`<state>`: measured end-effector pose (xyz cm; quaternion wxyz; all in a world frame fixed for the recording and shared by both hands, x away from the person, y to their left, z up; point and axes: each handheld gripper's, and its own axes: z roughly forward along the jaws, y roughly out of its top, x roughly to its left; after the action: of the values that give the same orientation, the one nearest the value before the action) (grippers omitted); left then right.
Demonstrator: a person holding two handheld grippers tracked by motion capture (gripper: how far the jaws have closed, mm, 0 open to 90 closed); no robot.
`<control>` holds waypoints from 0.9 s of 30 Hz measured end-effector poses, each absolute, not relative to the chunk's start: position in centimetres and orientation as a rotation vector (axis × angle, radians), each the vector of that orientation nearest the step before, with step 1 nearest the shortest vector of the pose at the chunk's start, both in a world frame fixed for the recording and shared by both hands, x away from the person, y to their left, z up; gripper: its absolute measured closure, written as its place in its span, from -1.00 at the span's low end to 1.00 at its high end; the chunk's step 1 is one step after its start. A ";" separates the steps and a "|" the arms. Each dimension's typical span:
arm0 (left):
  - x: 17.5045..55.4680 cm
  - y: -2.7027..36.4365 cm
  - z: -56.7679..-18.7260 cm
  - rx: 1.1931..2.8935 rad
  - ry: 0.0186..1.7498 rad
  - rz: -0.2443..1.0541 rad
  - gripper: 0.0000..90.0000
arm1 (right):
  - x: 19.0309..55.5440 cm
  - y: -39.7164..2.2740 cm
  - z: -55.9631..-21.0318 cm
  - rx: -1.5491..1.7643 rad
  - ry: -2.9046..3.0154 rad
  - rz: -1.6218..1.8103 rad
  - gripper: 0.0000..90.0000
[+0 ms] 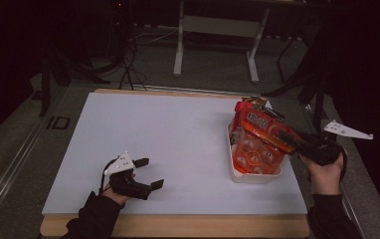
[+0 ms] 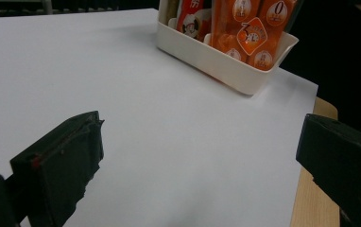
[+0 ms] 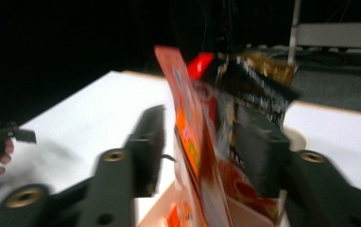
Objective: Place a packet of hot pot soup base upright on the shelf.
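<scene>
White tabletop (image 1: 178,144): right gripper (image 3: 200,142) spread astride orange "0"-marked packets (image 1: 257,144) in tray (image 1: 255,177); left gripper (image 1: 148,173) spread, empty.

- "ID" in pale letters on the dark floor mat (image 1: 58,122), left of the white bin.
- "0" and "3" on the orange snack packets (image 2: 252,28) standing in the white bin (image 2: 226,64); other print unreadable.
</scene>
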<state>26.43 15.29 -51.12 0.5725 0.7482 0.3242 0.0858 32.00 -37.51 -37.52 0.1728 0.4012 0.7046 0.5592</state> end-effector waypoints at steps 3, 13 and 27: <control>26.4 15.3 -51.0 1.750 0.757 0.200 -0.96 | 31.7 -37.2 -36.3 1.109 1.976 1.591 -0.08; 26.4 15.3 -51.1 1.755 0.757 0.200 -0.96 | 31.0 -35.1 -33.3 1.023 1.980 1.621 -0.59; 26.2 15.4 -51.1 1.763 0.754 0.200 -0.96 | 30.0 -30.9 -32.6 0.883 2.067 1.703 -0.70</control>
<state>26.20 15.41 -51.08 0.5705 0.7511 0.3213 0.0852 30.03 -30.95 -32.58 0.1602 0.3089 0.7234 0.5963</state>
